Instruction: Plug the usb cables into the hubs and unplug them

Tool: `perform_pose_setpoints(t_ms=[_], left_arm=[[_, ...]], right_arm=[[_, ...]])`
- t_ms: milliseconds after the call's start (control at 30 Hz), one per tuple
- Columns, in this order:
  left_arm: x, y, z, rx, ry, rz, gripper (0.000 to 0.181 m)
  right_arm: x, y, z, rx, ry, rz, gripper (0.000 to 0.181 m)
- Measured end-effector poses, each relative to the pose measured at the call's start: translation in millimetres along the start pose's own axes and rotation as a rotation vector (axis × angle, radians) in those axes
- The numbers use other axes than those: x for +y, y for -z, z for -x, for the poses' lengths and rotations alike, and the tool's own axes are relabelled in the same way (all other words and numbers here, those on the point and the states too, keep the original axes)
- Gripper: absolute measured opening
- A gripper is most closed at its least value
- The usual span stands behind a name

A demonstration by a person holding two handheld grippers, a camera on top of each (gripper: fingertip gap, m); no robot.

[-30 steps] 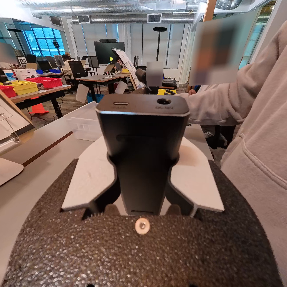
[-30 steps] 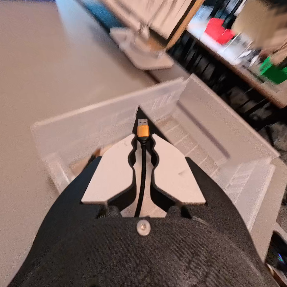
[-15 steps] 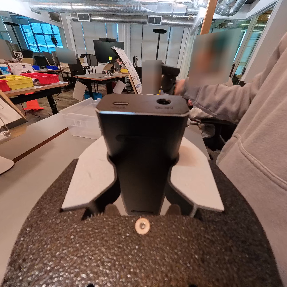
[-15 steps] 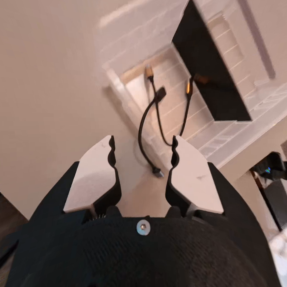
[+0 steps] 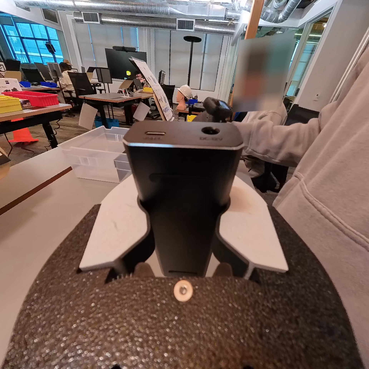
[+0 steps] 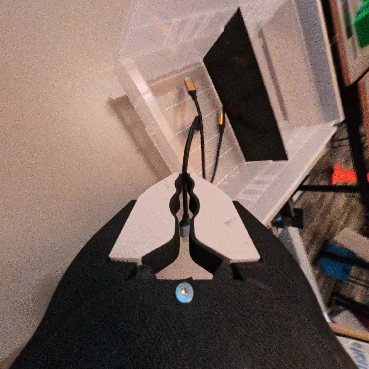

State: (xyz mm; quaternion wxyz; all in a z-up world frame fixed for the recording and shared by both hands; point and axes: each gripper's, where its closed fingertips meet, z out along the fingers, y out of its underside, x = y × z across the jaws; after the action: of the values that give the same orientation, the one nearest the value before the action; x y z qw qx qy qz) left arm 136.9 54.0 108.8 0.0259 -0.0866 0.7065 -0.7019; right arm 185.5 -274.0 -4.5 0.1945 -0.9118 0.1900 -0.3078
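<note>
In the left wrist view my left gripper (image 5: 182, 191) is shut on a black USB hub (image 5: 182, 173), held upright above the table, port end facing away. In the right wrist view my right gripper (image 6: 184, 177) is shut on a black braided cable (image 6: 186, 151) with a grey plug (image 6: 184, 229) that points back toward the camera between the fingers. The cable's far end hangs into a clear plastic bin (image 6: 139, 83). A second cable with gold plugs (image 6: 189, 85) lies in that bin beside a black divider (image 6: 243, 99). The right gripper also shows far off in the left wrist view (image 5: 216, 107).
The clear bin (image 5: 91, 151) stands on the grey table (image 5: 30, 209) ahead and left of the hub. A person's beige sleeve (image 5: 279, 137) and torso fill the right. Desks with red and yellow bins stand behind. The table edge and floor lie right of the bin (image 6: 319, 209).
The right gripper let go of the gold-plug cable in the bin, opened, then shut on the black cable with the grey plug. The left gripper turned slightly right with the hub.
</note>
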Motion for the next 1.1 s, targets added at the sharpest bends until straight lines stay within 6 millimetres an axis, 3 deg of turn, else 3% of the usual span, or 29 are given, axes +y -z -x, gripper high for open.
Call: perform_pose_setpoints(t_ms=[33, 167, 333, 433, 567, 667, 767, 933, 1033, 1100], left_arm=[[-0.3, 0.4, -0.3, 0.001, 0.000, 0.001, 0.071], [-2.6, 0.9, -1.0, 0.008, 0.005, -0.011, 0.071], [-5.4, -2.6, -2.2, 0.021, 0.009, -0.026, 0.071], [-6.0, -5.2, -3.6, 0.029, 0.014, -0.028, 0.071], [-6.9, -7.6, -5.3, 0.033, 0.004, -0.014, 0.071], [-8.5, -8.8, -4.6, 0.033, 0.005, -0.015, 0.071], [-8.1, -11.4, -2.6, 0.030, 0.007, -0.011, 0.071], [-9.0, -18.7, -4.4, 0.040, 0.017, -0.021, 0.071], [-7.7, -23.5, -7.2, 0.048, 0.016, -0.015, 0.071], [-6.9, -27.3, -9.8, 0.057, 0.016, -0.012, 0.071]], right_arm=[[-7.6, 4.1, -8.0, 0.033, 0.073, -0.004, 0.004], [-41.8, 4.1, -39.6, 0.119, 0.246, -0.014, 0.004], [-72.4, -29.5, -69.0, 0.217, 0.202, -0.091, 0.004], [-81.2, -54.8, -60.2, 0.149, 0.120, -0.167, 0.004], [-64.8, -72.8, -26.2, -0.086, 0.060, -0.092, 0.006], [-55.6, -70.5, 5.6, -0.291, 0.009, -0.044, 0.028], [-49.9, -67.5, -6.2, -0.193, -0.037, -0.039, 0.047], [-40.7, -36.0, -29.7, -0.073, -0.201, -0.096, 0.073], [-43.8, -9.3, -31.6, -0.060, -0.329, -0.195, 0.081], [-53.1, 6.0, -22.8, -0.072, -0.401, -0.271, 0.087]])
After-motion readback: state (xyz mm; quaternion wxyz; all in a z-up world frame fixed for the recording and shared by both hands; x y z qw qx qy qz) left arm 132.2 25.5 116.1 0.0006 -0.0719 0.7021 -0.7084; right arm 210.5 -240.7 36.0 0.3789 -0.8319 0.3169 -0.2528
